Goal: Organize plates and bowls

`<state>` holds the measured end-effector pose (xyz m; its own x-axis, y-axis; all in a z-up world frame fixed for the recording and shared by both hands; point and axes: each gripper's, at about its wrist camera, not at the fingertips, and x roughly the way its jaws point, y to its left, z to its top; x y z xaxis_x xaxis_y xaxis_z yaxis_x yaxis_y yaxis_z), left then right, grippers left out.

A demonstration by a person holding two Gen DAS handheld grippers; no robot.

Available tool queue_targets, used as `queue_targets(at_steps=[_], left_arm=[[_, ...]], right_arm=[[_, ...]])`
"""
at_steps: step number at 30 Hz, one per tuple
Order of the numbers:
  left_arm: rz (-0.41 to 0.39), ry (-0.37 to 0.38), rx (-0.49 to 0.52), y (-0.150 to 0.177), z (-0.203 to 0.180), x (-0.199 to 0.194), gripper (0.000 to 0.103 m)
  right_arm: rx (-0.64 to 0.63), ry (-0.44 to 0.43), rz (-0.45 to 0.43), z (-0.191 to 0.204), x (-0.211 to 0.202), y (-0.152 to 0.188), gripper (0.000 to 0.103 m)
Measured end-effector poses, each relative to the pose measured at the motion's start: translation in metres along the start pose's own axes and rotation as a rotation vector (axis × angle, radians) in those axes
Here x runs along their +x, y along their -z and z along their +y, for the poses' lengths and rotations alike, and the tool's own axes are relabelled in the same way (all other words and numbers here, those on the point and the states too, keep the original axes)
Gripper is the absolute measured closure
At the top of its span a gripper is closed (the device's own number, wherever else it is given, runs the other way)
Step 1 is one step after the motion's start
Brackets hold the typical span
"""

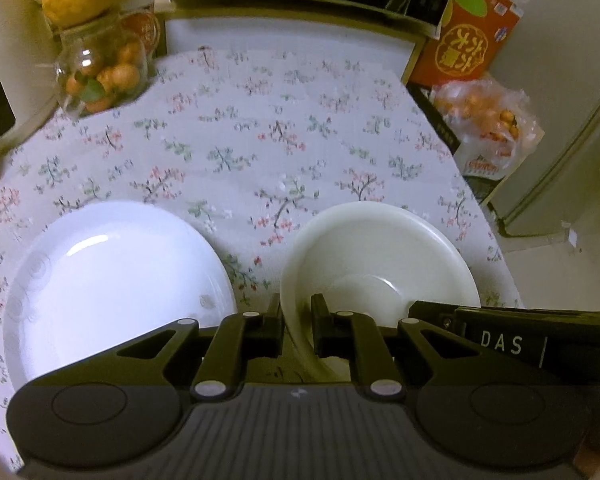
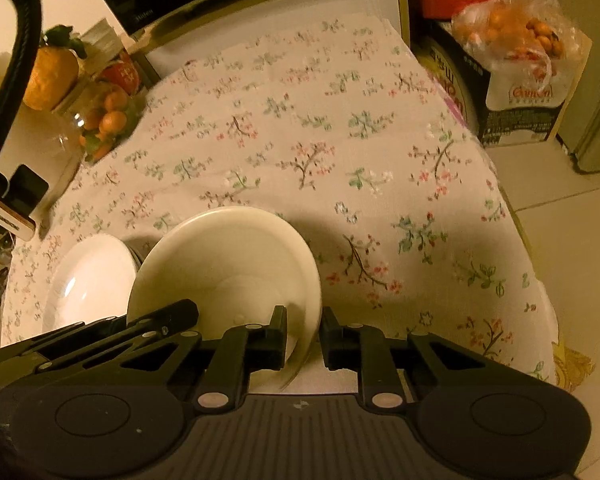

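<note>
A cream bowl (image 1: pixel 380 256) is held just above the floral tablecloth. My left gripper (image 1: pixel 297 320) is shut on its left rim, one finger inside and one outside. My right gripper (image 2: pixel 303 328) is shut on the same bowl (image 2: pixel 228 264) at its right rim. A white plate (image 1: pixel 112 280) lies on the cloth just left of the bowl; it also shows in the right wrist view (image 2: pixel 88 280). The other gripper's body shows at the edge of each view.
A glass jar of small oranges (image 1: pixel 100 76) stands at the back left with a yellow fruit on top. A red box (image 1: pixel 468 40) and a bag of oranges (image 1: pixel 488 120) sit off the table's right edge. A phone stand (image 2: pixel 16 204) is at the left.
</note>
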<state>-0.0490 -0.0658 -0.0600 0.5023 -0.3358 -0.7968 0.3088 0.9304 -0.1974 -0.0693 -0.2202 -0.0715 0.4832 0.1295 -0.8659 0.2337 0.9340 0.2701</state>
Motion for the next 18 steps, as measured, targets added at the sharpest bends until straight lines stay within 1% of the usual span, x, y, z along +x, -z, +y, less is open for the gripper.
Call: queue_targets(at_steps=[7,13,18], left_arm=[[-0.030,-0.004,-0.049,-0.009,0.014,-0.011,0.091],[-0.053,-0.028,-0.064,-0.011,0.023,-0.017,0.091],[-0.052,-0.034,-0.080,-0.011,0.030,-0.021,0.091]], right_arm=[[-0.025,-0.015,-0.057,0.015,-0.009,-0.008,0.087],[-0.041,-0.035,-0.077,0.030,-0.012,-0.011,0.087],[-0.059,-0.028,-0.092,0.042,-0.011,-0.013,0.087]])
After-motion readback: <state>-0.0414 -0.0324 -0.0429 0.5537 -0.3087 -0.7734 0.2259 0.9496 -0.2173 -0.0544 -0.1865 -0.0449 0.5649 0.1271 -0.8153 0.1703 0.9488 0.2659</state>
